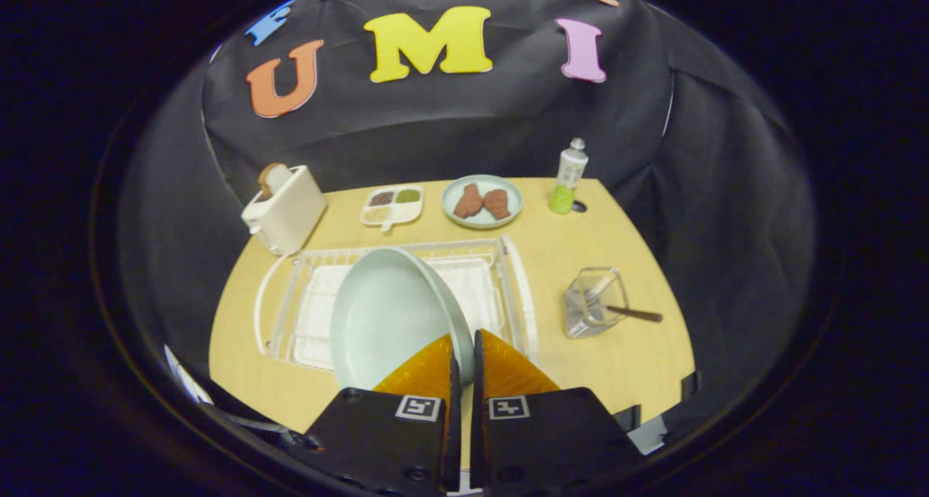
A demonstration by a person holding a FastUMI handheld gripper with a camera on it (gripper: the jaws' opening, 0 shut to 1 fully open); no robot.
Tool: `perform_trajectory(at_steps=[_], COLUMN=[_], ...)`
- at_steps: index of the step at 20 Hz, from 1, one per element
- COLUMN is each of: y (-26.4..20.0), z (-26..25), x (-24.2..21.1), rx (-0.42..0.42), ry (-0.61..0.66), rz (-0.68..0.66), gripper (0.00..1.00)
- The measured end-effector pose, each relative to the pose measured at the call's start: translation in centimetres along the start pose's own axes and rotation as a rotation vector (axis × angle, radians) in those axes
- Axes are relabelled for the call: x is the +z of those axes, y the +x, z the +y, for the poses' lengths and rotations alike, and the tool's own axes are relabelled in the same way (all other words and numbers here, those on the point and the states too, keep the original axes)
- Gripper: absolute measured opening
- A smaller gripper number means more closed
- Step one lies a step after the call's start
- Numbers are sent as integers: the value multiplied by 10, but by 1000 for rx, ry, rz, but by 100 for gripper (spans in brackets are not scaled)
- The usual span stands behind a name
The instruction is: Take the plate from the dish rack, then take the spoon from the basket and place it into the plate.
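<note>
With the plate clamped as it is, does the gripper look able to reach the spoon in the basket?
Probably not yet: the gripper is shut on the pale plate's rim. The spoon in the clear basket lies unobstructed, its handle sticking out, but the fingers are occupied.

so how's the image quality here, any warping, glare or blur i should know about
Gripper view: strong fisheye bending, so the table edges and dish rack rails curve. Lighting is even and soft, with no hard glare on the pale plate clamped in the gripper. Far items like the bottle are slightly soft; the clear basket and spoon stay readable.
</note>
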State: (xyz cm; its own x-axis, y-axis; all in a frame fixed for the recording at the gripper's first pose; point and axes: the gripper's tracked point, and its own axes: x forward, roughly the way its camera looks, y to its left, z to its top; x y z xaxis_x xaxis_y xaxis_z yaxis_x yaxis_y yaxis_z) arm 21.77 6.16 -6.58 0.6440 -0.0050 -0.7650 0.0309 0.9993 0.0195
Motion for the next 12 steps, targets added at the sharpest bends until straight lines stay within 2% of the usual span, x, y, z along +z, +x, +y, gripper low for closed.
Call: perform_trajectory(at_steps=[2, 6, 12], y=[3, 18, 57], z=[-2, -11, -49], x=[-33, -90, -162], rx=[80, 219, 208], ry=[3, 93, 199], rz=[26, 55, 95], gripper=[10, 10, 10])
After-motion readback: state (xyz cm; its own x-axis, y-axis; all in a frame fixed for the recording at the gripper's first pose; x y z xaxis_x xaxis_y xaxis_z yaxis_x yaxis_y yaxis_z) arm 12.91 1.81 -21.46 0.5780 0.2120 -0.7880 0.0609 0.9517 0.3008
